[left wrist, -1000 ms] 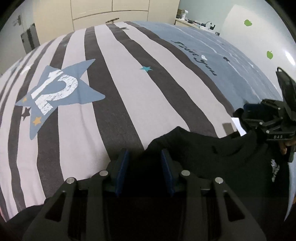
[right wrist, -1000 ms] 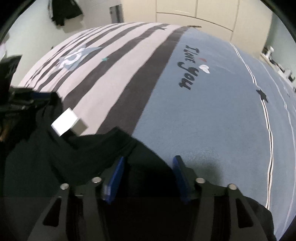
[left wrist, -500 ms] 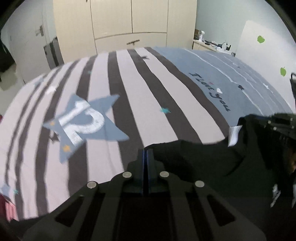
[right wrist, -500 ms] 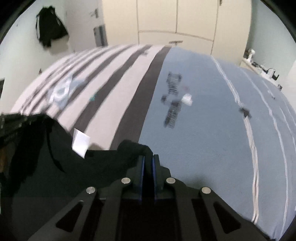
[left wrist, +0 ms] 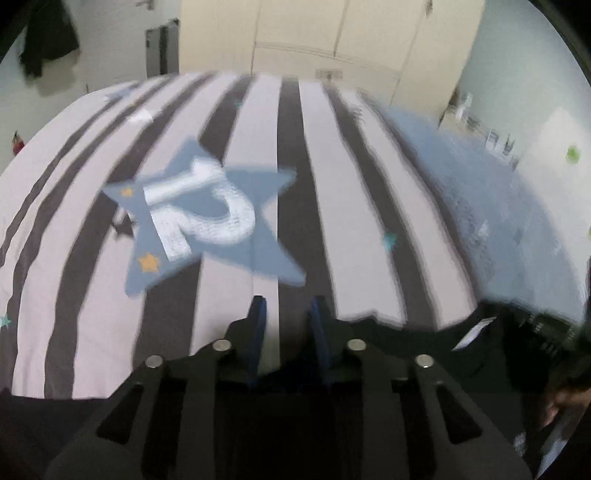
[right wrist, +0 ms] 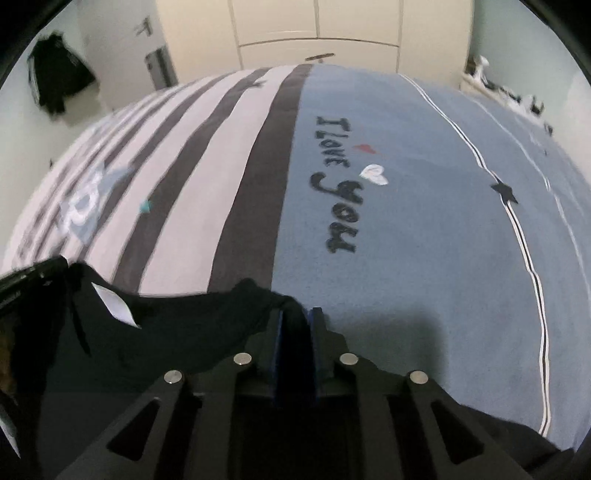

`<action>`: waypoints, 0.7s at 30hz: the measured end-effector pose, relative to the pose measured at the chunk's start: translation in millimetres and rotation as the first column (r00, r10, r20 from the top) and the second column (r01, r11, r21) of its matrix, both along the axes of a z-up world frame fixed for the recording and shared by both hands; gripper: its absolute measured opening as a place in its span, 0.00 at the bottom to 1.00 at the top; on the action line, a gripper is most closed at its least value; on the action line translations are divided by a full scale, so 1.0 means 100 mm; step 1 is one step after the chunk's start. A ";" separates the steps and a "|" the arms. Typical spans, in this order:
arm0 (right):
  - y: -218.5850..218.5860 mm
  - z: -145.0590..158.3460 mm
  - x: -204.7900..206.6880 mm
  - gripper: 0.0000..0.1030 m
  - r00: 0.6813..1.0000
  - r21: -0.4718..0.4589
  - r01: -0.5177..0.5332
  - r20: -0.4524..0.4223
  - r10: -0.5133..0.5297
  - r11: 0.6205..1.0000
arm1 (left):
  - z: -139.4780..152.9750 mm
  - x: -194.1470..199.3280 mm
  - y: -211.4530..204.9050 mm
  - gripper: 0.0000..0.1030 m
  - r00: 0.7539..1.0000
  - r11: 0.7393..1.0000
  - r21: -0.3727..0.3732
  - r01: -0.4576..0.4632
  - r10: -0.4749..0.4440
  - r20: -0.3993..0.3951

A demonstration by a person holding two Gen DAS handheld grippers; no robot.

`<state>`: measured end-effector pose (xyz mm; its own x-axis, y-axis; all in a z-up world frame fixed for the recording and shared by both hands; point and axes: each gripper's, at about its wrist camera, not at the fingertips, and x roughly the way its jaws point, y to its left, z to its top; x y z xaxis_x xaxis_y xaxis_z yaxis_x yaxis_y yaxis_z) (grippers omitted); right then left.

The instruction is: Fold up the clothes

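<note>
Left wrist view: bed (left wrist: pixel 236 122) with striped grey-and-white cover, blue star with "12" (left wrist: pixel 207 218), cream wardrobe (left wrist: pixel 332 33) behind. Frame is motion-blurred. Left hand-held gripper (left wrist: pixel 288 332) has its jaws opening, a narrow gap, bedcover showing through between the tips; the black garment (left wrist: pixel 406 350) lies under and right of the fingers, white label (left wrist: pixel 472 334) showing.

Right wrist view: blue half of the cover with "I Love You" lettering (right wrist: pixel 334 188). Right hand-held gripper (right wrist: pixel 297 332) jaws opening slightly but nearly closed, pinching a raised fold of the black garment (right wrist: pixel 177 332), which spreads left across the bed edge.
</note>
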<state>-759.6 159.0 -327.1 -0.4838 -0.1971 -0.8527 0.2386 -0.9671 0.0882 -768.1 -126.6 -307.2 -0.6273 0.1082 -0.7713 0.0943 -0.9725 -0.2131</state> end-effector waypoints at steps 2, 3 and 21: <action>0.08 0.14 0.04 0.17 0.999 -0.015 -0.001 -0.033 0.000 1.000 | 0.16 0.13 -0.16 0.34 0.999 1.000 -0.010 -0.024 0.023 -0.035; 0.13 0.23 0.09 0.18 0.998 -0.013 0.005 -0.063 -0.006 1.000 | 0.24 0.19 -0.25 0.36 0.998 0.999 -0.015 -0.036 0.035 -0.053; 0.41 0.23 1.65 0.30 1.000 -0.088 -0.003 -0.018 0.002 0.996 | -0.02 2.63 -1.92 0.47 0.918 0.916 -0.183 -0.356 0.380 0.117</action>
